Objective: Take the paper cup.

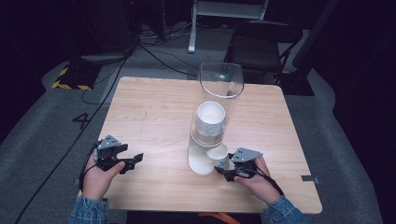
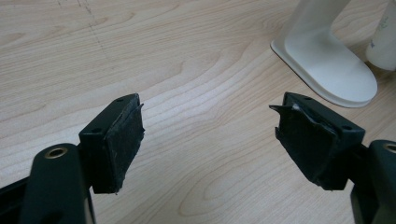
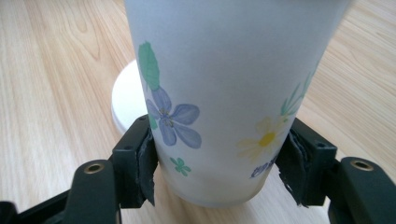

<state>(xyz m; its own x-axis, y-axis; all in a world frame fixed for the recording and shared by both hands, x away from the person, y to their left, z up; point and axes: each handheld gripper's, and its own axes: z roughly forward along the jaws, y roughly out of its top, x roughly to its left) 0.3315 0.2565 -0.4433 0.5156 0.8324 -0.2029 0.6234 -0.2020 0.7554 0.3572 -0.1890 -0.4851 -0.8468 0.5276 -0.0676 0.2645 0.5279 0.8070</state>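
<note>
The right gripper [image 1: 225,171] has its black fingers [image 3: 140,163] set either side of a paper cup [image 3: 233,93], touching or all but touching its lower wall. Whether they squeeze it yet cannot be told. The cup stands upright between them, its long axis vertical, its base on the tabletop [image 1: 154,116] just in front of the white foot of a cup dispenser [image 1: 210,130].

The cup is white with printed flowers: a blue one, a yellow one, green leaves. Small blue lettering near the base is too blurred to read.

The dispenser is a tall clear tube holding a stack of white cups, and it rises just beyond the held cup, at the middle of the tabletop.

The left gripper [image 1: 132,161] lies well to the left of the dispenser, fingers [image 2: 116,140] spread wide and holding nothing, pointed towards the dispenser's foot. The right hand is plainly the nearer to the cup, so any lift would likely fall to it.
</note>
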